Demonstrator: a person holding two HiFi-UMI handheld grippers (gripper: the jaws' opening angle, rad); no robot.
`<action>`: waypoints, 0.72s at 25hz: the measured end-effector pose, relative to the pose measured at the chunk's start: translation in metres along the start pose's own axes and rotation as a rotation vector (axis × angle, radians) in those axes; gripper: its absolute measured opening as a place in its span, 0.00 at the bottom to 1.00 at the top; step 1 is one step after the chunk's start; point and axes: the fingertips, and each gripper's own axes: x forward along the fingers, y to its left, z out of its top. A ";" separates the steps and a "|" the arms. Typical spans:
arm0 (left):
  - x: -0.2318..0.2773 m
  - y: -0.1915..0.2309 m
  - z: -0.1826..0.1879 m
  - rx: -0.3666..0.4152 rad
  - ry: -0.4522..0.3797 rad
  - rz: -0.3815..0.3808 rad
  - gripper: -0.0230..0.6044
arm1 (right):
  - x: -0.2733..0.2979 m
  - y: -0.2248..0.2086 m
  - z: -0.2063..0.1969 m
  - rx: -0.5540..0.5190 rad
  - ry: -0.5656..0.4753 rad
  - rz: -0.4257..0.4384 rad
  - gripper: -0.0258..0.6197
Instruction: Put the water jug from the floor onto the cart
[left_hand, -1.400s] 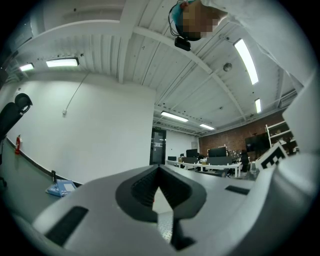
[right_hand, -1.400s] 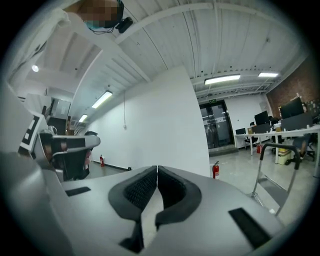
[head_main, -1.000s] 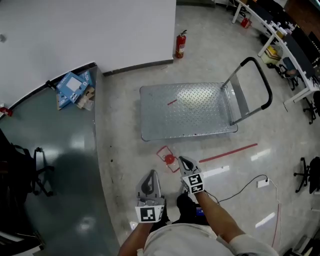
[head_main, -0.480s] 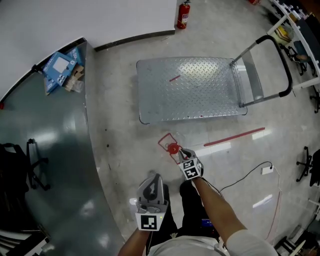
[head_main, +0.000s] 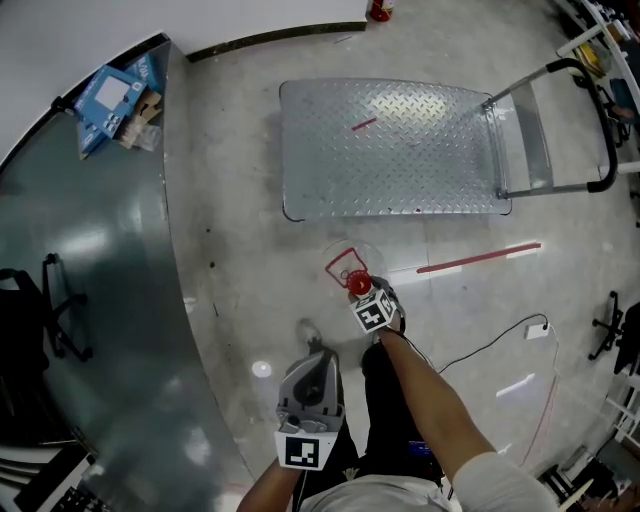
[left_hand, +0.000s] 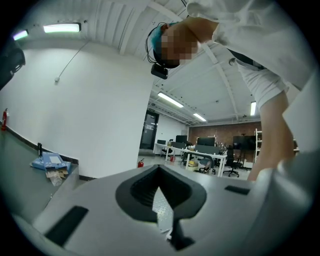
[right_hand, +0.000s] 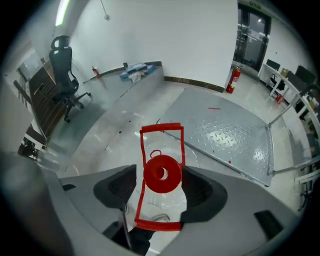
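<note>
A clear water jug (head_main: 349, 264) with a red cap (head_main: 358, 284) and a red carrying frame stands on the floor just in front of the steel cart (head_main: 390, 150). My right gripper (head_main: 363, 293) points steeply down onto its top. In the right gripper view the jaws are opening, and my right gripper (right_hand: 162, 175) has the red cap (right_hand: 156, 181) between its pads above the jug (right_hand: 161, 201). My left gripper (head_main: 317, 348) hangs nearer the person, left of the jug and apart from it. In its own view my left gripper (left_hand: 160, 172) is shut and holds nothing.
The cart's handle (head_main: 592, 120) stands at its right end. A red tape line (head_main: 478, 258) and a white cable with a power strip (head_main: 533, 330) lie right of the jug. Dark glossy flooring (head_main: 90, 280) and blue boxes (head_main: 110, 92) are at left. A fire extinguisher (right_hand: 230, 80) stands by the wall.
My right gripper has come down and tipped steeply onto the jug's cap, which it was short of before. My left gripper has sunk lower. The head view has moved closer to the floor.
</note>
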 end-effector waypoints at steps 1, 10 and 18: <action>0.000 0.003 -0.003 -0.006 0.004 0.006 0.04 | 0.005 -0.002 -0.002 -0.010 0.016 -0.012 0.46; -0.007 0.019 -0.015 -0.034 0.023 0.037 0.04 | 0.032 -0.008 -0.013 -0.020 0.081 -0.037 0.49; -0.014 0.026 -0.019 -0.044 0.030 0.057 0.04 | 0.034 -0.007 -0.013 -0.023 0.077 -0.050 0.50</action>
